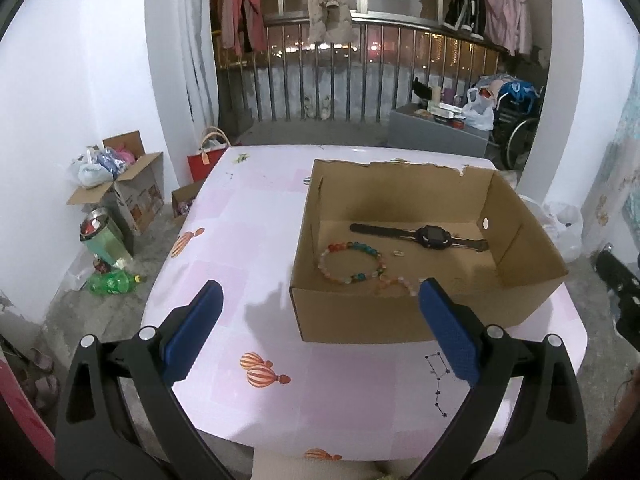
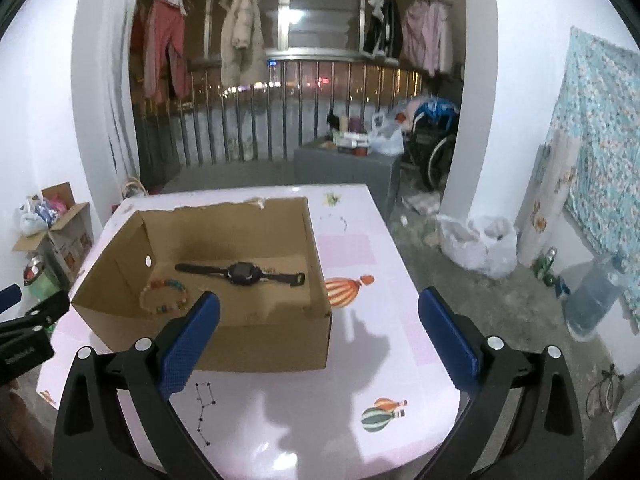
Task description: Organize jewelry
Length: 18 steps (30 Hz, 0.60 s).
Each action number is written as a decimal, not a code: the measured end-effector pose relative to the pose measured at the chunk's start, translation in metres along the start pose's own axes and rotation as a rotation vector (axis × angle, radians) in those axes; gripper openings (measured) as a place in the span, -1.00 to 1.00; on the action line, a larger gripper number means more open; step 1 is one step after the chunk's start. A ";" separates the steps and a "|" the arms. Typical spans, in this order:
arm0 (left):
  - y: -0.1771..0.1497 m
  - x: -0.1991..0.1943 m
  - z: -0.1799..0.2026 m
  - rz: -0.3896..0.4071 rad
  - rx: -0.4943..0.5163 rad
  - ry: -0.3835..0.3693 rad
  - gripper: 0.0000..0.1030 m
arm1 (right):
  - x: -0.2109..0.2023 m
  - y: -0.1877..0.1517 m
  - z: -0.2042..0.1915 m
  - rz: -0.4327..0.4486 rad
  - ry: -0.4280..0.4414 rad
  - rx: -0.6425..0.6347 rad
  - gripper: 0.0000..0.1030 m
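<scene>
While the left gripper (image 1: 320, 300) hangs wide open and empty, the left wrist view shows the cardboard box (image 1: 520, 236) at 1 o'clock holding the watch (image 1: 430, 236), beaded bracelet (image 1: 352, 262) and a smaller pink bracelet (image 1: 394, 284). Right wrist view: right gripper (image 2: 320, 308) likewise spread, gripping nothing, box at 10 o'clock. No loose jewelry shows on the table (image 2: 360, 400), so sorting appears nearly finished; any next move calls for locating remaining pieces.
</scene>
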<state>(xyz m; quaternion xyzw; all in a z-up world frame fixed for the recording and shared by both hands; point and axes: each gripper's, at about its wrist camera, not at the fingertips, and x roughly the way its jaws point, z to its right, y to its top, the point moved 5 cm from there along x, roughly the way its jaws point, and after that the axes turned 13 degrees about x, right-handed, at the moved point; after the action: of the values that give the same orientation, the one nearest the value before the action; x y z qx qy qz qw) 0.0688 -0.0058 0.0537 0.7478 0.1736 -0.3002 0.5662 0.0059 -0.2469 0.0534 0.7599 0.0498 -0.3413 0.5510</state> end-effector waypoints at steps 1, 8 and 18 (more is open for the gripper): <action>0.001 -0.001 0.000 -0.008 0.002 -0.001 0.84 | 0.002 0.000 0.000 -0.015 -0.002 0.005 0.88; 0.006 -0.002 0.001 -0.055 0.006 -0.017 0.84 | 0.008 -0.002 -0.005 -0.077 -0.018 0.032 0.88; 0.004 0.009 -0.001 -0.126 -0.012 -0.039 0.84 | 0.014 -0.006 -0.011 -0.140 -0.056 0.026 0.88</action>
<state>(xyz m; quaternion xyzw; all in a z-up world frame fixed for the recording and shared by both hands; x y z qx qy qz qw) 0.0783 -0.0072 0.0514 0.7261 0.2109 -0.3486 0.5539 0.0186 -0.2395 0.0424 0.7518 0.0829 -0.4007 0.5170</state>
